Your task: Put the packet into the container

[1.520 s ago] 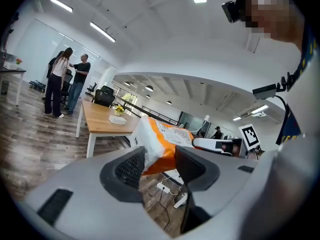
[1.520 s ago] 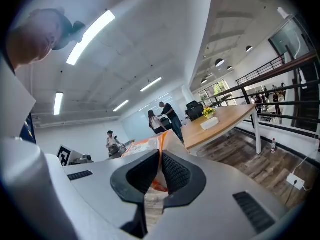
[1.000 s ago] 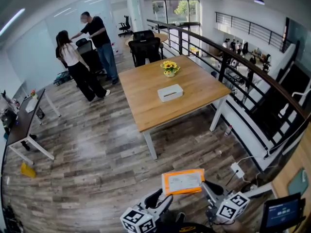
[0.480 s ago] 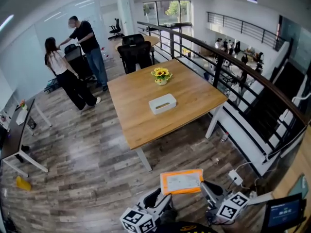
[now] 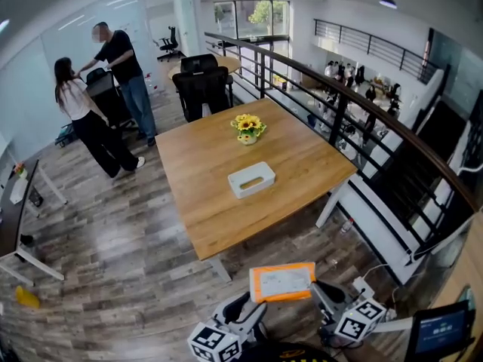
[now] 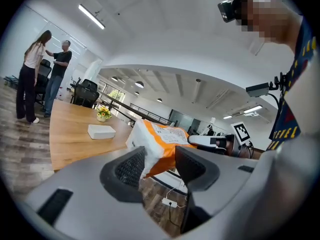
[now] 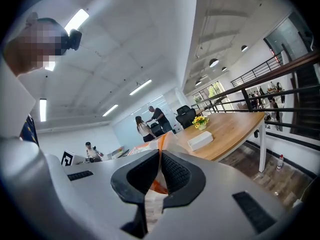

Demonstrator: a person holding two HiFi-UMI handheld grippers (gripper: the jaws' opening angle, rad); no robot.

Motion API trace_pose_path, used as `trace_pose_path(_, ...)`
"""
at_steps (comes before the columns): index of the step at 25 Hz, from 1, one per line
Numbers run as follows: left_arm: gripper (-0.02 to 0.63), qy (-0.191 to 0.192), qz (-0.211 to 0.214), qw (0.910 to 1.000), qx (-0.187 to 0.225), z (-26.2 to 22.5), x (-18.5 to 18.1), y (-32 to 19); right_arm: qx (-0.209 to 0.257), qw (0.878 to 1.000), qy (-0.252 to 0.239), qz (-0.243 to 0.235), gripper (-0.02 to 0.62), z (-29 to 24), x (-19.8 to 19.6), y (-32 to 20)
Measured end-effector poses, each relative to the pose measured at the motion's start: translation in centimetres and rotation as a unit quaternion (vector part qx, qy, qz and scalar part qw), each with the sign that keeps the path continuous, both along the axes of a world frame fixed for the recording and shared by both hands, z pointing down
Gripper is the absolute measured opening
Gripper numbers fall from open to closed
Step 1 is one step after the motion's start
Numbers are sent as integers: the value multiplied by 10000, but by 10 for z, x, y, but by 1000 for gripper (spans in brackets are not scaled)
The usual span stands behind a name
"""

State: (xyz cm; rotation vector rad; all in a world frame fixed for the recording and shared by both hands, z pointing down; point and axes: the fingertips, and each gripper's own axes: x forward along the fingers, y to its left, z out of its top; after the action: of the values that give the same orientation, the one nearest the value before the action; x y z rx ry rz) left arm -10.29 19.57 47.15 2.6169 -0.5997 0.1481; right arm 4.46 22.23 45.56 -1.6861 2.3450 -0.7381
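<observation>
Packet [image 5: 283,282] is held up over the floor in the head view, well short of the counter [image 5: 204,202] and the white container [image 5: 251,179] on it. Left gripper view: left hand-held gripper [image 6: 161,166] is part-closed on the packet's orange end. Right gripper view: right hand-held gripper [image 7: 160,176] is pinched nearly flat on the other edge. I'd hold both grips level and bring it right over the container before letting go.

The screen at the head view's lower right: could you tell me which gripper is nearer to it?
Right. The right gripper is just left of the screen; the left gripper is beyond the packet, farther away.
</observation>
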Motion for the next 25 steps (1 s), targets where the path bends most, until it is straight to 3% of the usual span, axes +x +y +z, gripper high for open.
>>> trace_pose_path(15,193,-39,-317,9993,-193,13,23,-111,-262,9992,93,-271,23,16,22,-125)
trace_pose_path(25,195,-57,-782,9969,-90,7,87,-207,-210,9965,127,-801,23,19,84,-234)
